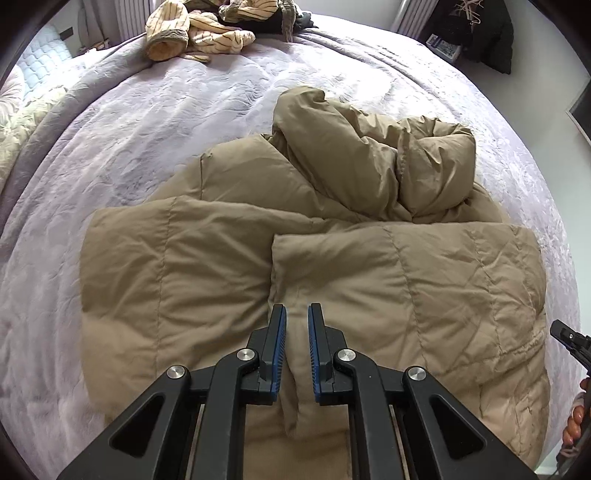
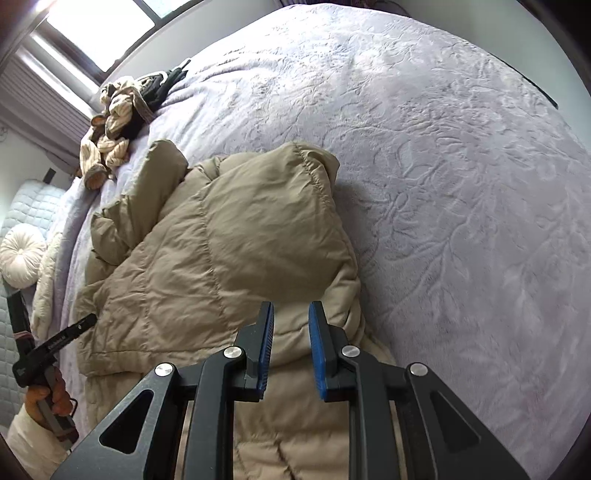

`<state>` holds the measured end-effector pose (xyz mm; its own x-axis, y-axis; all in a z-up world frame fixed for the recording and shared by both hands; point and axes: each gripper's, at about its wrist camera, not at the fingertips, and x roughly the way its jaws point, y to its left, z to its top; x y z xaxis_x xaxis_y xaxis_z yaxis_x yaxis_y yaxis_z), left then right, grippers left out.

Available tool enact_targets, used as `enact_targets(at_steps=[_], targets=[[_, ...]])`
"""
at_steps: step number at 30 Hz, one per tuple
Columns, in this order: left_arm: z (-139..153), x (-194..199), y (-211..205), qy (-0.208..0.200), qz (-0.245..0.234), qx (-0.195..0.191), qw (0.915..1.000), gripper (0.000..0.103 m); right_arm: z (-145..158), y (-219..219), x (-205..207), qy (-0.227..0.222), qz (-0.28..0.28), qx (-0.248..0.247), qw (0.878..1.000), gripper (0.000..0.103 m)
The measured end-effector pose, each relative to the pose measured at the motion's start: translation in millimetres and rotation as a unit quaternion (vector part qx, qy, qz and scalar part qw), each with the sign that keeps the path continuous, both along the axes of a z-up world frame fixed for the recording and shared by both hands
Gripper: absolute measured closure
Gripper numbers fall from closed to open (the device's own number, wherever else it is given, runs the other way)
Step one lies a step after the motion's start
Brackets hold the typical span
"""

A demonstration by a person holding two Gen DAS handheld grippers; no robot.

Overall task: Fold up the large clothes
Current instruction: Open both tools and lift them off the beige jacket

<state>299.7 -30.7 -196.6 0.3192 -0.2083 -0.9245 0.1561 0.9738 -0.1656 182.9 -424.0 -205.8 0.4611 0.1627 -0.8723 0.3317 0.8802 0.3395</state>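
Note:
A large tan puffer jacket (image 1: 229, 266) lies on the lilac bedspread (image 1: 147, 122), its two front panels laid over the middle and the hood and a sleeve bunched at the far end. My left gripper (image 1: 296, 314) is open just above the jacket's near part, with a ridge of fabric between the blue pads but not pinched. In the right wrist view the jacket (image 2: 229, 240) fills the left centre. My right gripper (image 2: 291, 314) is open over the jacket's right edge, holding nothing. The left gripper (image 2: 55, 343) shows there at the far left, in a hand.
A heap of cream striped and dark clothes (image 1: 207, 29) lies at the far edge of the bed, also in the right wrist view (image 2: 118, 118). A round cream cushion (image 2: 22, 258) sits by the headboard. Bare bedspread (image 2: 461, 184) stretches to the right of the jacket.

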Motion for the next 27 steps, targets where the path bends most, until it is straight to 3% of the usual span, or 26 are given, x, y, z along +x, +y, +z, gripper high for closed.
enact_targets(at_steps=[6,7,8,9,10,18,19,22,24,27], targets=[[6,-18,-4,0.005,0.0,0.01,0.9999,0.089,8,5,-16,0.003,-0.005,0.014,1.0,0.073],[7,-21,-3,0.005,0.003,0.013,0.9999,0.085,9,6,-19,0.002,-0.005,0.015,1.0,0.073],[7,-25,-3,0.006,0.004,0.014,0.9999,0.07,10,7,-22,0.002,-0.004,0.016,1.0,0.073],[8,-29,-2,0.008,0.009,0.017,0.9998,0.017,11,8,-24,0.002,-0.003,0.017,1.0,0.073],[11,-33,0,0.001,0.02,0.026,0.9995,0.001,11,9,-26,0.002,-0.003,0.019,1.0,0.073],[20,-60,-6,0.003,0.026,0.05,0.9984,0.001,18,16,-42,0.005,0.014,0.032,0.999,0.071],[22,-65,-7,0.002,0.028,0.055,0.9981,0.001,19,16,-44,0.006,0.017,0.033,0.999,0.067],[26,-76,-10,0.006,0.033,0.067,0.9972,0.001,21,16,-51,0.004,0.019,0.039,0.999,0.038],[26,-82,-11,0.009,0.035,0.077,0.9964,0.001,23,16,-55,-0.001,0.02,0.042,0.999,0.013],[28,-92,-12,0.014,0.037,0.089,0.9953,0.001,28,18,-63,-0.016,0.029,0.033,0.999,0.009]])
